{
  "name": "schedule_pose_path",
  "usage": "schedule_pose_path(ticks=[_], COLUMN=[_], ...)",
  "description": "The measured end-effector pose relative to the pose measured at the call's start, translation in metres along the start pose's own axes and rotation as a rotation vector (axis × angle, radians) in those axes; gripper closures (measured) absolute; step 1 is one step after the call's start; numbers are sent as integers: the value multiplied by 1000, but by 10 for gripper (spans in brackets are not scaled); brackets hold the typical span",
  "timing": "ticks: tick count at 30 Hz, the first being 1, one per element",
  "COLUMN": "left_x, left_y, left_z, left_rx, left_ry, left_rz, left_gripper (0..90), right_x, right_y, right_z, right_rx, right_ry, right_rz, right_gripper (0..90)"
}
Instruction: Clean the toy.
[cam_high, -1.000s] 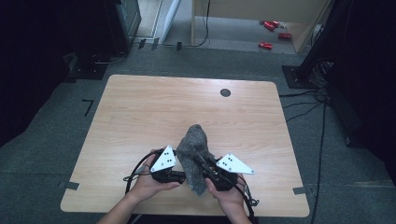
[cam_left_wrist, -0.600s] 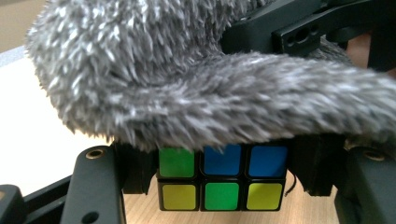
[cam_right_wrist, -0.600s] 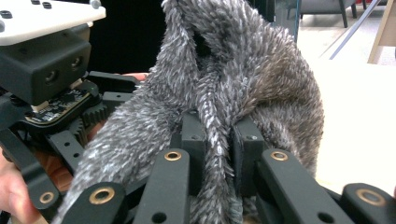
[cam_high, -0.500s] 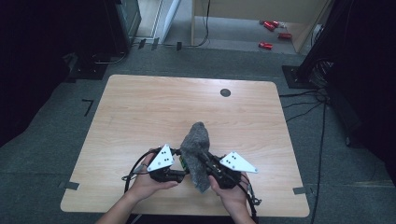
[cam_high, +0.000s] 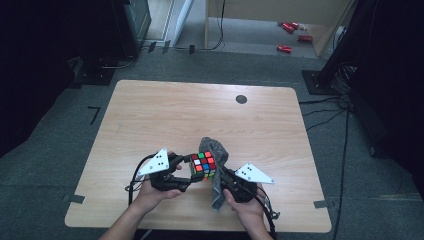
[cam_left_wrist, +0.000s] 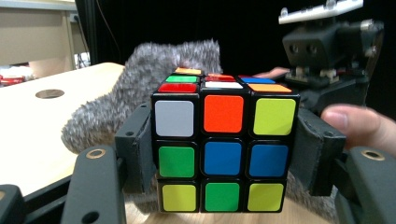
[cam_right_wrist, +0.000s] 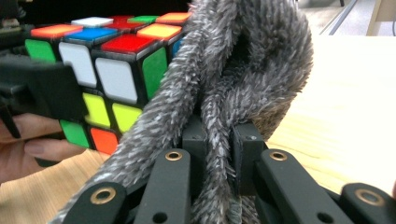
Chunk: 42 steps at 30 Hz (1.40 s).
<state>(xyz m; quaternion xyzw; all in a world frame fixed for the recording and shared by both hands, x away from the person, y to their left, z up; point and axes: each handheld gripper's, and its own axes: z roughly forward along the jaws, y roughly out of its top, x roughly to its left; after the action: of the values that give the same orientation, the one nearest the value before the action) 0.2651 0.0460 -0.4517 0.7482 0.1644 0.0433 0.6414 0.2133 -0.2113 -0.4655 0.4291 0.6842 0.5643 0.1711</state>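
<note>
The left hand-held gripper (cam_left_wrist: 223, 154) clamps a multicoloured plastic puzzle cube (cam_left_wrist: 223, 144); the right hand-held gripper (cam_right_wrist: 218, 140), nearly closed, pinches a fuzzy grey cloth (cam_right_wrist: 243, 70) above the wooden worktop (cam_high: 165, 115).

Grey cloth (cam_right_wrist: 243, 84) hides cube's (cam_right_wrist: 107, 65) far side; cloth's lower end cut off by edge.

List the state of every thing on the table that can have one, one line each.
Puzzle cube: scrambled, clamped by its sides in the left gripper, bared of the cloth on the faces in view.
Grey fuzzy cloth: bunched, a fold pinched in the right gripper, draped against the cube's far side.
Left gripper: shut on the cube.
Right gripper: shut on the cloth.
Table: bears a dark round hole near its far edge.
</note>
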Motion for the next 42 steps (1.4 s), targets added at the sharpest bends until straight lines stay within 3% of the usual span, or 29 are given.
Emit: schedule_pose_path(ticks=[4, 7, 13, 16, 19, 22, 25, 29, 34, 37, 39, 42], left_x=[-2, -4, 1, 2, -3, -6, -5, -2, -7, -7, -5, 0], left_y=[-4, -3, 1, 0, -2, -1, 2, 3, -2, 0, 4, 8], left_z=[3, 6, -1, -1, 5, 7, 4, 1, 8, 7, 3, -5], left_rx=[35, 35, -7, -19, 12, 13, -13, -16, 8, 0, -30, -62], left_ry=[3, -5, -3, -13, -17, -19, -16, -23, -25, -27, -36, -15], left_rz=[18, 18, -15, -33, -9, -8, -23, -23, -9, -12, -42, -51], left_gripper=[354, 354, 353, 354, 354, 354, 353, 353, 354, 354, 354, 354], right_x=[0, -2, 0, 2, -1, -4, -4, 1, -2, -5, -3, 4], right_y=[9, 15, 2, 5, 15, 17, 8, 2, 17, 12, 6, -1], right_z=[-7, -12, -2, -3, -11, -15, -9, -2, -16, -14, -8, -2], right_rx=[-34, -64, -7, -4, -50, -72, -38, -1, -95, -81, -43, -18], right_ry=[-3, -5, 15, 14, 11, 6, 18, 16, -1, 5, 13, 23], right_rz=[14, 9, 23, 17, 22, 22, 42, 32, 32, 42, 39, 21], right_gripper=[801, 801, 802, 802, 802, 802, 802, 803, 803, 802, 802, 802])
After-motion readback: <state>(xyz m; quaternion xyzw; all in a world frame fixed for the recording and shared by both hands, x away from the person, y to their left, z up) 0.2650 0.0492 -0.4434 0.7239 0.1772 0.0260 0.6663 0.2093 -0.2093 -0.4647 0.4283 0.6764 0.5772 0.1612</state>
